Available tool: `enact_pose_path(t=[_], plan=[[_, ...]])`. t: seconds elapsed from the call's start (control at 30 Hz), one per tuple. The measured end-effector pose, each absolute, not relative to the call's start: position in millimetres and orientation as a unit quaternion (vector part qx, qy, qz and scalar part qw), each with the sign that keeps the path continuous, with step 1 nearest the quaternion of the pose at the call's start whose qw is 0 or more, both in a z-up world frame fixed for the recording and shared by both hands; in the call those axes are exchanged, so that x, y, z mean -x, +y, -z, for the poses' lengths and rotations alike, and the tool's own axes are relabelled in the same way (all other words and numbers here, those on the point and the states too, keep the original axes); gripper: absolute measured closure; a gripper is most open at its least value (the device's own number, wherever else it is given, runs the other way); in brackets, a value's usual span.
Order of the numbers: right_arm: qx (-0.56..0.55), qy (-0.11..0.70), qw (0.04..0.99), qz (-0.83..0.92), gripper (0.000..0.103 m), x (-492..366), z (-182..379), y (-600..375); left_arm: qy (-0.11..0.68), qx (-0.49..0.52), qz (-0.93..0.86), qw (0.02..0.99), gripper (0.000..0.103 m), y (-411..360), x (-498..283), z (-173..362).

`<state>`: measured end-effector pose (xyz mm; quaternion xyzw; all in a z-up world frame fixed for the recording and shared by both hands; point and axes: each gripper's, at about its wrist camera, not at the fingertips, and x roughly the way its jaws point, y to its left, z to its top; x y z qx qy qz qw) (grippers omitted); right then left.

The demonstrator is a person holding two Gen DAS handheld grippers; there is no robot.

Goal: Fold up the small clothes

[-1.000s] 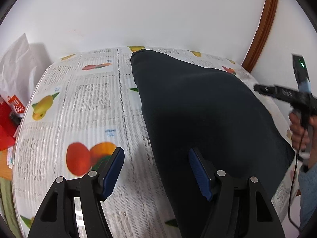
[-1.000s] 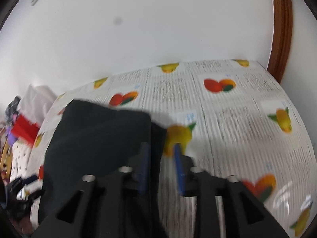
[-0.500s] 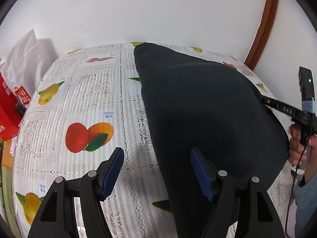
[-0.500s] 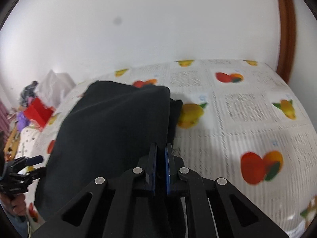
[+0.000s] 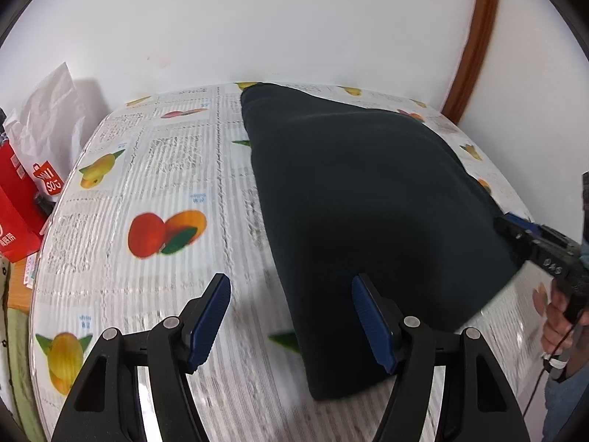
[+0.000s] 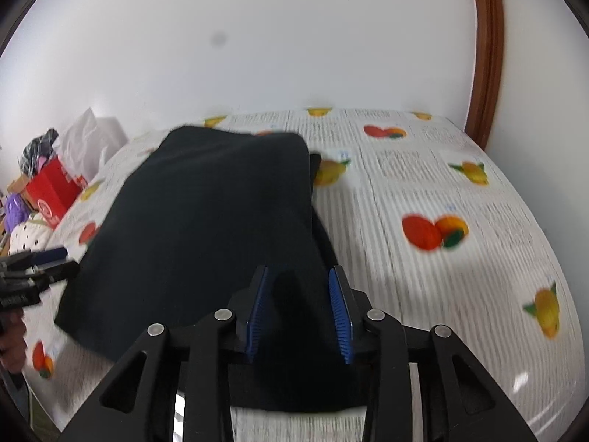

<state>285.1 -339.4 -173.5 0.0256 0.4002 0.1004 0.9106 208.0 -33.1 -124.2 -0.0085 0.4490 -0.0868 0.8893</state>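
— What sort of place is this?
— A home, by the look of it: a table under a fruit-printed tablecloth (image 5: 154, 191) pushed against a plain white wall (image 5: 257, 18).
— Anything else?
— Red shopping bags (image 5: 18, 202) and heaped clutter (image 6: 36, 154), possibly clothes, beside it; brown wooden trim (image 6: 486, 55) at the corner.

Bright, even light; soft shadows; motion blur near the bottom; fisheye-bowed edges, dark corners.
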Motion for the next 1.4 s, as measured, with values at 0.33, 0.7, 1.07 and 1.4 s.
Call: enact_pose_path(t=[0.33, 0.7, 1.07, 1.4], plan=[[-0.031, 0.412, 0.909, -0.059, 0.063, -247.6, 180.8, -349.7, 0.458, -0.020, 0.113, 0.881, 0.035, -44.5, -161.1, 136.4], [-0.042, 0.442, 0.893, -0.069, 0.052, -221.9, 200.3, -350.2, 0.474, -0.052, 0.107, 0.872, 0.035, -53.1, -164.2, 164.8], [-0.046, 0.433, 0.895, -0.092, 0.058, -264.7, 212.9, -328.5, 0.476, -0.038, 0.105, 0.872, 0.035, -54.3, -202.8, 167.3], [-0.054, 0.437, 0.892, -0.098, 0.059, -315.2, 213.6, -317.5, 0.483, -0.016, 0.078, 0.872, 0.035, -43.2, -249.5, 167.2]])
